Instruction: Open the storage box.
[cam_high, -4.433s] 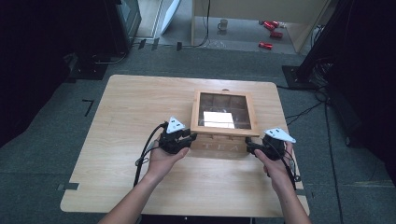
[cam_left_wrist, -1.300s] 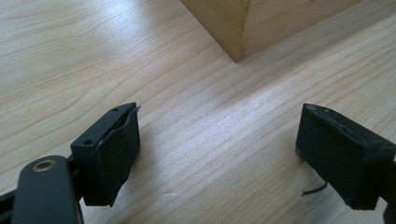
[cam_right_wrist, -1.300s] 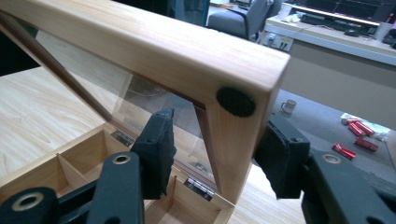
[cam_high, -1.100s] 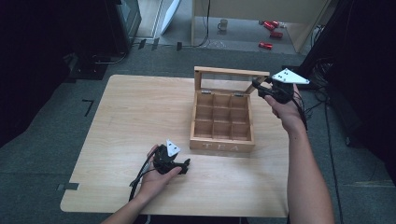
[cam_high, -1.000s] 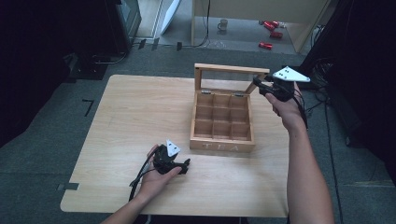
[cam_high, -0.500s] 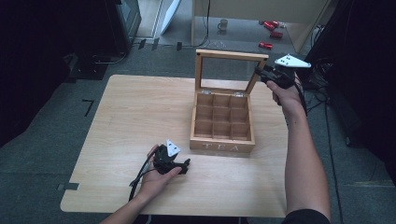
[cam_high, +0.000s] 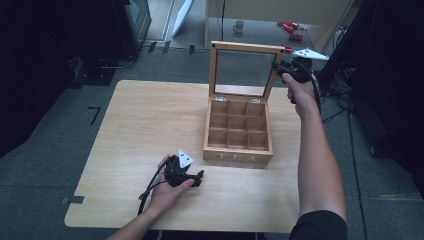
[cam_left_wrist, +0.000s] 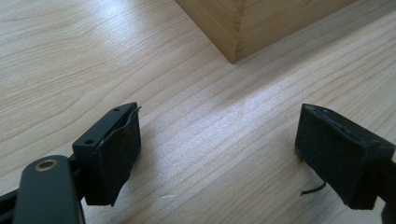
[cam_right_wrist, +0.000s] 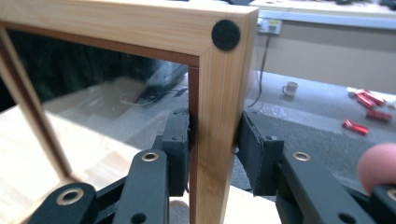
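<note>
At the far right, my right hand-held gripper (cam_high: 278, 66) clamps the tea box (cam_high: 238, 150) lid (cam_right_wrist: 219, 84) upright; my left hand-held gripper (cam_left_wrist: 219, 154) rests open on the worktop (cam_high: 145, 120).

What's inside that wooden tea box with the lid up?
The open wooden tea box holds a grid of nine square wooden compartments, all looking empty. Shadow darkens the front row's floors, so something small could hide there. The right gripper clamps the glass-paned lid's frame, holding it upright.

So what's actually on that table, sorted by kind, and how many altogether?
Wooden tea box with its glass lid raised: 1
Handheld grippers: 2, the left gripper resting on the table, the right gripper clamped on the lid's frame
Total: 3
</note>
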